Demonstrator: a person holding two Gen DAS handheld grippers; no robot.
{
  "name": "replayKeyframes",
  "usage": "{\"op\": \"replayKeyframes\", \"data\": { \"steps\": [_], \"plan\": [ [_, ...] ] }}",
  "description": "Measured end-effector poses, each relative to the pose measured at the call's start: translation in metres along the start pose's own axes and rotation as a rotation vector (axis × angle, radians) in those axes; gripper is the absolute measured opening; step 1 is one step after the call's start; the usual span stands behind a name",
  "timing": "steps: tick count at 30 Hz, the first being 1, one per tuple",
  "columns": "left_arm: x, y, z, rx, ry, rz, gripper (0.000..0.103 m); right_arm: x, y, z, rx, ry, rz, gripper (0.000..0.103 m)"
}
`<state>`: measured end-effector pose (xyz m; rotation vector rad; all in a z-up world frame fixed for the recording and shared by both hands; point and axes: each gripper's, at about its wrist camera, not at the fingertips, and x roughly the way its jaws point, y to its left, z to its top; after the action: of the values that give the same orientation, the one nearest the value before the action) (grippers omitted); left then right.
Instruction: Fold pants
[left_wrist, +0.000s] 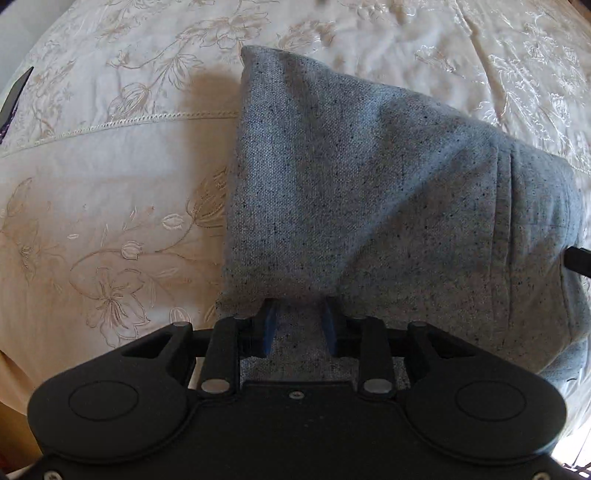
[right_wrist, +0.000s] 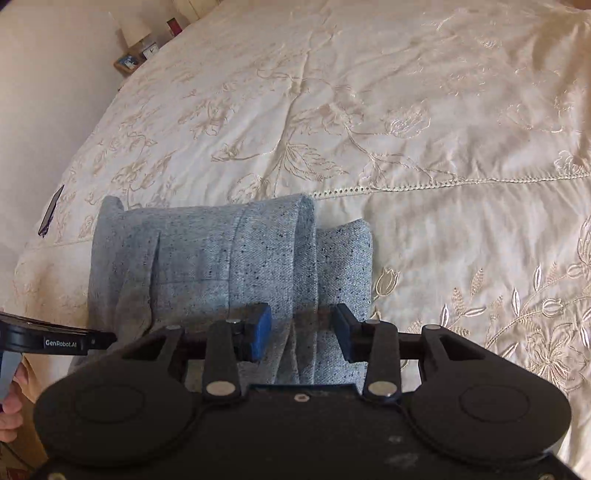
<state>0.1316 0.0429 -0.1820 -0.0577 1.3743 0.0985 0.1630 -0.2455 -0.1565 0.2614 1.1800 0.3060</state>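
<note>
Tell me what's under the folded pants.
The pants lie on an embroidered cream bedspread. The cloth hides whatever is directly beneath them.

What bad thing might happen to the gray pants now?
The folded gray pants bulge upward, so the top layer may flop open. The right gripper straddles bunched layers with its jaws apart and may catch only some. The left gripper sits under a fabric edge and could drag the fold crooked.

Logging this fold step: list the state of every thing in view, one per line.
Pants: folded into a layered bundle, lying on the bedspread.
Left gripper: fingers pushed under the near hem, cloth between them; grip unclear.
Right gripper: open, fingers astride the bundle's near edge.
Bedspread: spread out, lightly wrinkled.
Dark flat object: lying at the bed edge.
</note>
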Motion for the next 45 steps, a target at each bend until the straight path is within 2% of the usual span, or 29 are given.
{"op": "replayKeyframes", "data": {
  "steps": [4, 7, 10, 12, 13, 18, 21, 24, 25, 26, 27, 28, 29, 32, 35, 37, 38, 39, 42, 45],
  "plan": [
    [-0.030, 0.016, -0.007, -0.039, -0.063, -0.044, 0.039, 0.003, -0.009, 0.003, 0.021, 0.037, 0.064, 0.044],
    [-0.044, 0.028, -0.018, -0.043, -0.078, -0.024, 0.039, 0.004, -0.011, -0.002, 0.036, 0.071, 0.103, 0.044],
    [-0.053, 0.038, -0.029, -0.035, -0.085, -0.015, 0.038, 0.004, -0.009, -0.010, 0.037, 0.069, 0.120, 0.044],
    [-0.053, 0.043, -0.031, -0.022, -0.079, -0.011, 0.038, 0.002, -0.003, -0.012, 0.015, 0.076, 0.116, 0.025],
    [-0.053, 0.044, -0.031, -0.019, -0.077, -0.011, 0.038, -0.003, 0.001, -0.012, 0.009, 0.070, 0.092, 0.009],
    [-0.065, 0.050, -0.026, -0.012, -0.103, -0.060, 0.038, -0.057, 0.027, -0.011, -0.021, -0.032, 0.046, 0.007],
    [-0.067, 0.043, -0.017, 0.021, -0.132, -0.082, 0.038, -0.071, 0.026, -0.025, 0.015, -0.016, -0.024, 0.007],
    [-0.065, 0.027, -0.003, 0.074, -0.148, -0.095, 0.038, -0.060, 0.025, -0.038, -0.013, 0.017, -0.186, 0.014],
    [-0.065, 0.021, 0.002, 0.092, -0.154, -0.092, 0.038, -0.064, 0.027, -0.037, -0.009, -0.001, -0.257, 0.015],
    [-0.065, 0.014, 0.009, 0.107, -0.169, -0.094, 0.038, -0.068, 0.031, -0.035, -0.007, -0.037, -0.274, 0.016],
    [-0.065, 0.007, 0.016, 0.118, -0.188, -0.101, 0.039, -0.076, 0.038, -0.032, -0.014, -0.105, -0.268, 0.019],
    [-0.064, 0.001, 0.024, 0.128, -0.209, -0.101, 0.043, -0.080, 0.046, -0.028, -0.036, -0.159, -0.246, 0.027],
    [-0.060, -0.007, 0.033, 0.142, -0.236, -0.094, 0.045, -0.079, 0.055, -0.022, -0.071, -0.179, -0.221, 0.032],
    [-0.040, -0.023, 0.064, 0.156, -0.259, -0.049, 0.046, -0.050, 0.078, -0.002, -0.175, -0.158, -0.216, 0.031],
    [0.001, -0.026, 0.089, 0.138, -0.181, 0.012, 0.048, -0.008, 0.078, 0.013, -0.197, -0.100, -0.272, 0.031],
    [0.025, -0.023, 0.095, 0.134, -0.123, 0.016, 0.052, 0.018, 0.068, 0.019, -0.190, -0.053, -0.289, 0.033],
    [0.028, -0.022, 0.096, 0.131, -0.128, 0.013, 0.055, 0.023, 0.066, 0.020, -0.200, -0.062, -0.294, 0.033],
    [0.026, -0.022, 0.096, 0.138, -0.136, 0.022, 0.055, 0.027, 0.067, 0.021, -0.225, -0.088, -0.303, 0.035],
    [0.000, -0.021, 0.091, 0.146, -0.163, 0.022, 0.052, 0.019, 0.077, 0.026, -0.256, -0.078, -0.324, 0.036],
    [-0.036, -0.014, 0.058, 0.145, -0.210, 0.035, 0.052, -0.016, 0.086, 0.014, -0.234, -0.137, -0.292, 0.037]
  ]
}}
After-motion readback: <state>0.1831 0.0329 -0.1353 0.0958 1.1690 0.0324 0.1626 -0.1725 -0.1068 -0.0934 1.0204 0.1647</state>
